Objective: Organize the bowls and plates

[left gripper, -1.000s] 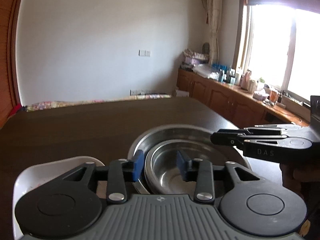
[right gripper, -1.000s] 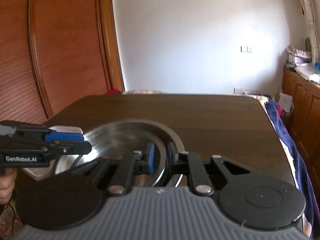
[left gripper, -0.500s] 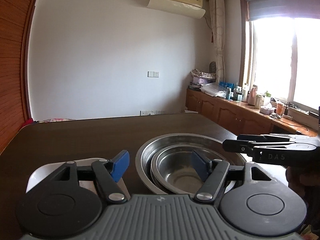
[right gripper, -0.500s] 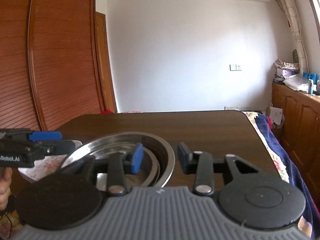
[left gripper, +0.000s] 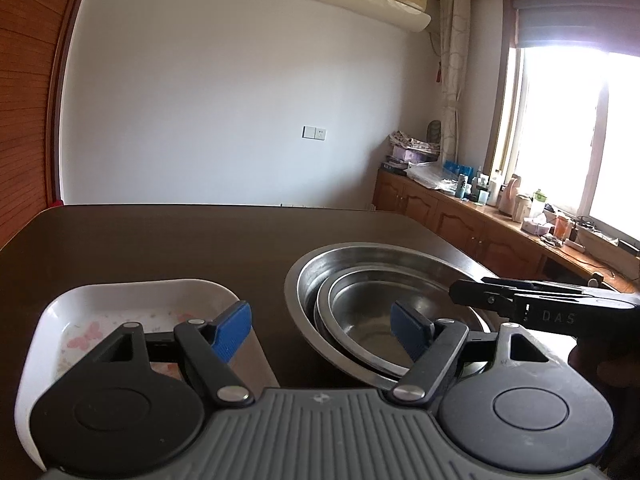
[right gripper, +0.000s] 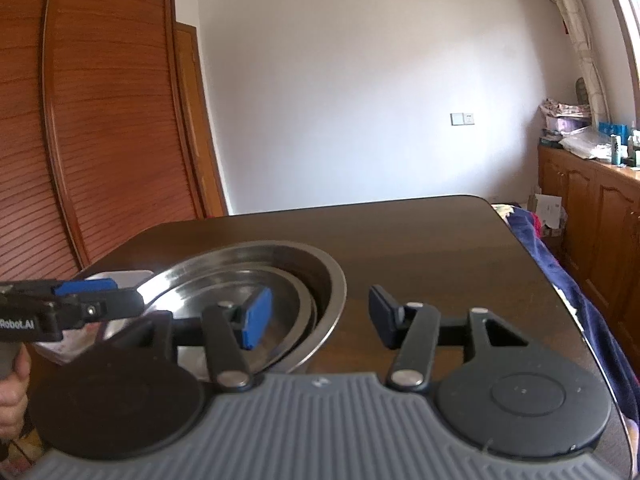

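A stack of nested steel bowls (left gripper: 372,304) stands on the dark wooden table (left gripper: 160,240); it also shows in the right wrist view (right gripper: 280,288). A white rectangular plate with a pink floral print (left gripper: 120,312) lies left of the stack. My left gripper (left gripper: 322,330) is open and empty, just above the near rim of the bowls and the plate's right edge. My right gripper (right gripper: 318,316) is open and empty, at the right rim of the bowl stack. The right gripper shows from the side in the left wrist view (left gripper: 520,300), and the left gripper in the right wrist view (right gripper: 80,304).
A wooden wardrobe (right gripper: 100,120) stands left of the table. A low wooden cabinet (left gripper: 500,232) with bottles and clutter runs under the window on the right. The table's right edge (right gripper: 560,288) is near my right gripper. A blue cloth (right gripper: 532,236) lies beyond that edge.
Both grippers have opened and let go of the steel bowls, then drawn back and up. The bowls now rest nested on the table.
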A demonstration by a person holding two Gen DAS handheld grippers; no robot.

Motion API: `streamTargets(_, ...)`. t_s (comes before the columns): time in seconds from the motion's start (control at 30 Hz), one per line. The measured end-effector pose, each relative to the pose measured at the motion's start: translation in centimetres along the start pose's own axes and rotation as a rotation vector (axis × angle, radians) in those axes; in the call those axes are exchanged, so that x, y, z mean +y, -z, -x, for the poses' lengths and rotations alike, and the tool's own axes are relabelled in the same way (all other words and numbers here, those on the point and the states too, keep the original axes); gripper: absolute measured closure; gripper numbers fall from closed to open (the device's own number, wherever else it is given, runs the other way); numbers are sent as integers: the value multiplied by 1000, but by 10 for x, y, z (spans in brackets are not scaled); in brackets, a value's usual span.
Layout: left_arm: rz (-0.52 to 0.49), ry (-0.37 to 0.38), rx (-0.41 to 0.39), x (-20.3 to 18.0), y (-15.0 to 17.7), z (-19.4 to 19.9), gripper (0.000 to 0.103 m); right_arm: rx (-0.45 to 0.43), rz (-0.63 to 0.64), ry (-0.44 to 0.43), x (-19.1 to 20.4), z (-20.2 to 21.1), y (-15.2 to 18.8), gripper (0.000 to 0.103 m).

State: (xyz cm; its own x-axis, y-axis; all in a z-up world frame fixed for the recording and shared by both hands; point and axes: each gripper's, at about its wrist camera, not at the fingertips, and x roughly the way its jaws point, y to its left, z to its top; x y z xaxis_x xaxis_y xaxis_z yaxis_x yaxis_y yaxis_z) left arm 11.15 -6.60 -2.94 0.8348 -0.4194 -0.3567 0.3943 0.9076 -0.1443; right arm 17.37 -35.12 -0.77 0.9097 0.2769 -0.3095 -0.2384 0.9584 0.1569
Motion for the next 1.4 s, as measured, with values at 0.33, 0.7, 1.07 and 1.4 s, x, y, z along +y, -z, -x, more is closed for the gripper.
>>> streamTargets(0.33, 27, 43, 66, 6, 5, -12, 25, 49, -92, -53, -8, -9, 4, 47)
streamTargets(0.7, 30, 54, 71, 3, 5, -12, 39, 73, -50, -64, 0, -9, 11, 69)
streamTargets(1.07, 58, 59, 70, 8, 4, -9, 40, 60, -28, -33, 6, -5, 10, 73)
streamTargets(1.4, 53, 48, 39, 11, 2, 6, 40, 40, -19, -44, 8, -4, 3, 74)
